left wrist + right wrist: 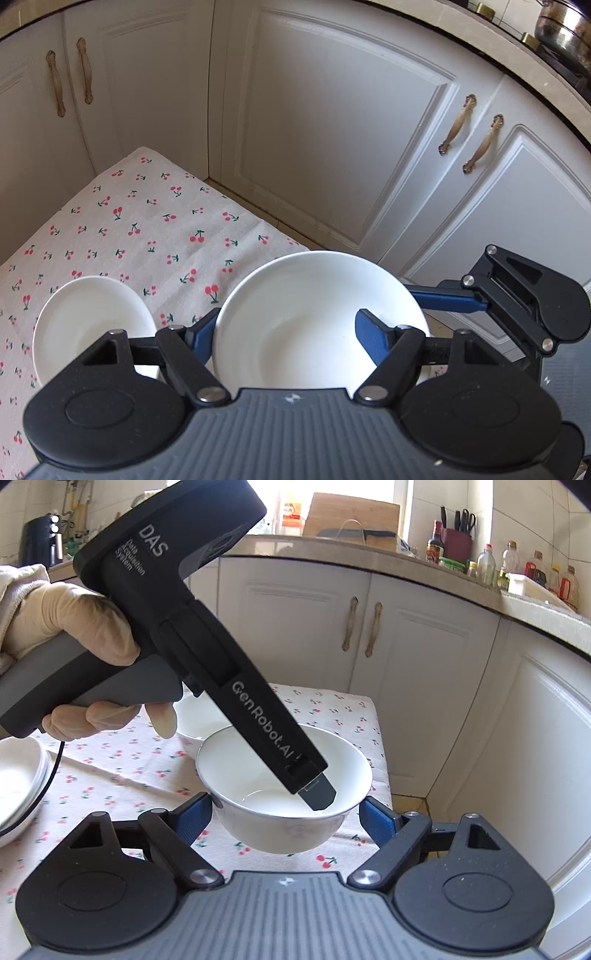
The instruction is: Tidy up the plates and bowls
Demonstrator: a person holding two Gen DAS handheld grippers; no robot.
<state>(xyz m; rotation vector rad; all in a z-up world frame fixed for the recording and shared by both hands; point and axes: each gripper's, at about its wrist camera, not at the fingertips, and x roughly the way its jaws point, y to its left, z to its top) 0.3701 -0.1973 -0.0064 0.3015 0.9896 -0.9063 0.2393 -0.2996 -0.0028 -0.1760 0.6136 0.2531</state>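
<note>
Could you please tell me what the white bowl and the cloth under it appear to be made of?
The white bowl looks like glazed ceramic or porcelain: smooth, glossy, with soft reflections inside. The tablecloth seems to be woven cotton or similar fabric, matte, with faint creases and a printed cherry pattern. Neither material can be confirmed from looks alone.

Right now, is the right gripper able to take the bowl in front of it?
Probably yes: the right gripper is open with its fingers either side of the bowl. But the left gripper reaches into it and may collide.
</note>
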